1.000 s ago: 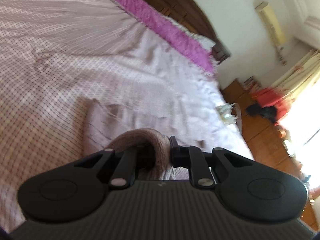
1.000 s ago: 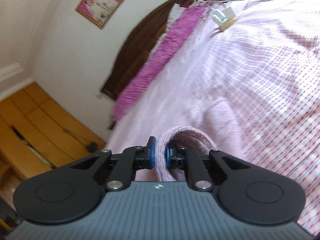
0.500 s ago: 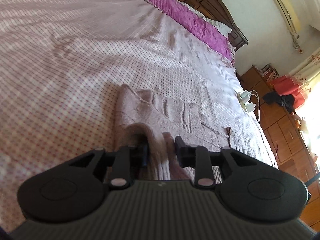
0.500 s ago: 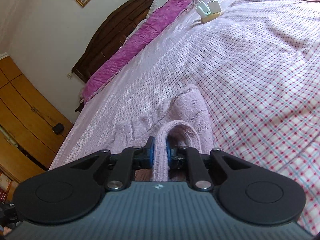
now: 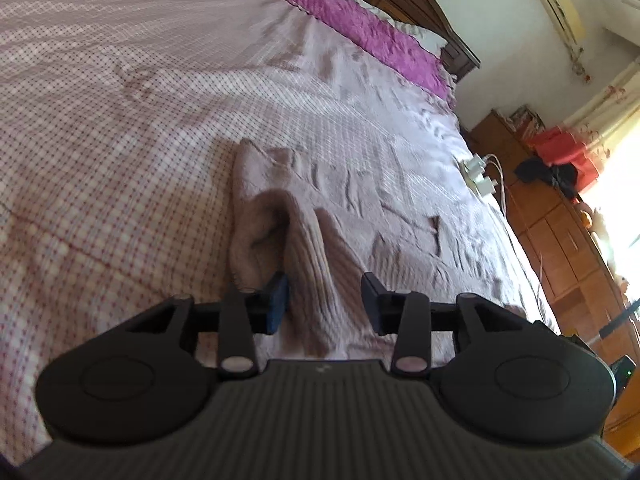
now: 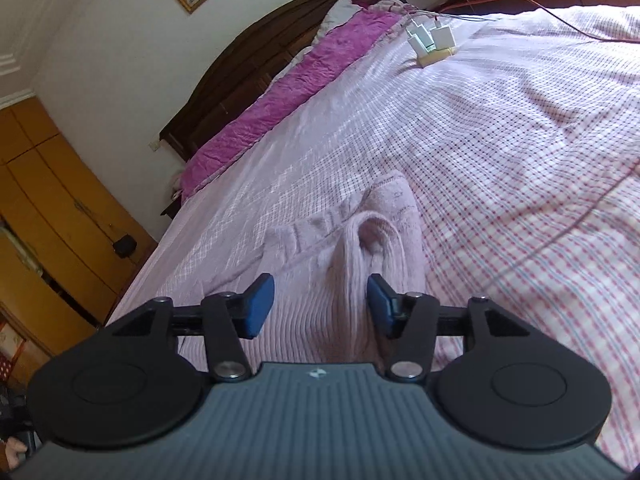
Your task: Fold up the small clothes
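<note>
Pale pink ribbed knit garment (image 5: 304, 240) lies on the checked bed (image 5: 120, 140); left tool (image 5: 324, 300) and right tool (image 6: 320, 304), angled down, have just been opening, fabric ridge unpinched between them, hem hidden at 6 o'clock.

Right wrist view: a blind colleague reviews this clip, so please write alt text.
The right gripper has just been opening; its blue pads stand apart around a raised fold of a pale pink knit garment lying on a checked bedspread. Behind are a purple pillow, a dark headboard and white chargers.

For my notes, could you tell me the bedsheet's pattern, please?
The bedsheet is a pink-and-white check, clearest in the right wrist view.
</note>
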### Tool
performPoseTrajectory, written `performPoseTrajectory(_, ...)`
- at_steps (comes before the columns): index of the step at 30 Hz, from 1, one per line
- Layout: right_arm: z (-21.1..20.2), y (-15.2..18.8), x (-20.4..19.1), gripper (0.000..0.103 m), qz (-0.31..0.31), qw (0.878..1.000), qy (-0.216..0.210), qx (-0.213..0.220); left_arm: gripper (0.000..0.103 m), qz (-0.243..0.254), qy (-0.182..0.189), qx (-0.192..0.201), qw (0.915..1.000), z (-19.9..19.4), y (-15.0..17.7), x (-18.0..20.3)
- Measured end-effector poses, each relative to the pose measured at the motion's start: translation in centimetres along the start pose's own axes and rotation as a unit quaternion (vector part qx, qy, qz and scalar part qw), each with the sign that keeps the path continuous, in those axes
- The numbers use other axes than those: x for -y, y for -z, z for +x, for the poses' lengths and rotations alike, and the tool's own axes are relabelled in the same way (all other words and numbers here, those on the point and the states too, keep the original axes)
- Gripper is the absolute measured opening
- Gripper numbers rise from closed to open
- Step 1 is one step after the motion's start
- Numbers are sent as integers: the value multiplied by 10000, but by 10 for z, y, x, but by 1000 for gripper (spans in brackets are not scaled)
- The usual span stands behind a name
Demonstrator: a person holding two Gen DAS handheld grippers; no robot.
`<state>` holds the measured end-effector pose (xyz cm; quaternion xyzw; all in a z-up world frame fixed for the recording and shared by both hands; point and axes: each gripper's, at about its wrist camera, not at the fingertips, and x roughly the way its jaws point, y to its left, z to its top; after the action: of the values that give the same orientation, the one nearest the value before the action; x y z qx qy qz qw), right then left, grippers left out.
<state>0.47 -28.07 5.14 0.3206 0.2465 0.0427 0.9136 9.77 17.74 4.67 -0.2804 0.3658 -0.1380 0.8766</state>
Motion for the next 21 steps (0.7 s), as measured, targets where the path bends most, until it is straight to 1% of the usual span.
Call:
performPoseTrajectory(4, -14, 10, -1, 62, -116, 9999, 34, -49, 42, 83, 4, -25, 10000, -4, 9, 4)
performPoseTrajectory(7, -15, 17, 2, 62, -7, 9999, -37, -155, 42, 177, -84, -12, 9998, -3, 12, 7)
performPoseTrajectory(15, 2, 24, 5, 62, 101, 9995, -31, -307, 43, 95, -97, -86, 9999, 5, 13, 4)
performPoseTrajectory(21, 9, 26, 5, 62, 122, 9994, -61, -322, 42, 214, -136, -114, 9996, 10, 15, 8)
